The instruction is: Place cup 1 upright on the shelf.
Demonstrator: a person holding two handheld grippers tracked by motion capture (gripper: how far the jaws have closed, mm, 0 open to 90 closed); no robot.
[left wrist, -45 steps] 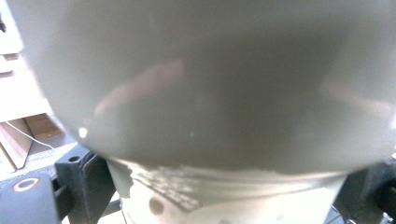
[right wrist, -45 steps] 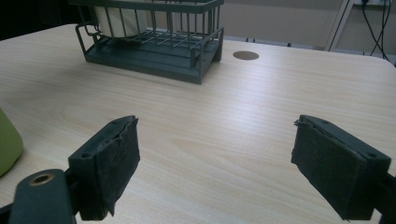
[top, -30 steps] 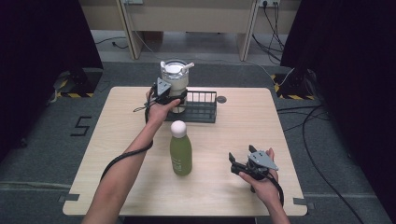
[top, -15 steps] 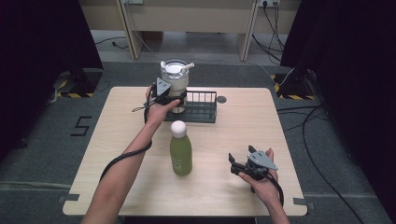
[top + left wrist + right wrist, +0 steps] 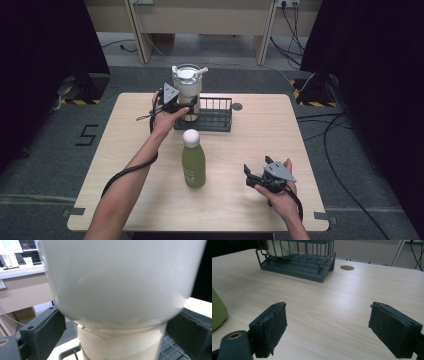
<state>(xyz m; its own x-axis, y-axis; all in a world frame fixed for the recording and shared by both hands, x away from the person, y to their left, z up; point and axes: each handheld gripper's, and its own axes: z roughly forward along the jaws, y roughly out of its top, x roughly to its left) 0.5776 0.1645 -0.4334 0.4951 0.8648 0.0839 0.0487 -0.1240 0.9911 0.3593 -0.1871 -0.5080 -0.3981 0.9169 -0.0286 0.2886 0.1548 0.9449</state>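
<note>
A white lidded cup (image 5: 186, 89) stands in the left end of a dark wire rack (image 5: 216, 120) at the table's far side. My left gripper (image 5: 188, 107) reaches it from the left. In the left gripper view the cup (image 5: 120, 290) sits between the two pads (image 5: 47, 332), which meet its wider upper body on both sides. A green bottle (image 5: 193, 165) with a white cap stands upright mid-table. My right gripper (image 5: 248, 175) rests low at the front right, open, with bare table between its pads (image 5: 274, 325).
The rack (image 5: 297, 265) lies ahead of the right gripper, with the cup (image 5: 277, 247) at its left end. The green bottle's side (image 5: 217, 312) is at the far left of that view. A round hole (image 5: 237, 106) sits beside the rack. Bare wooden table (image 5: 300, 135) spreads to the right.
</note>
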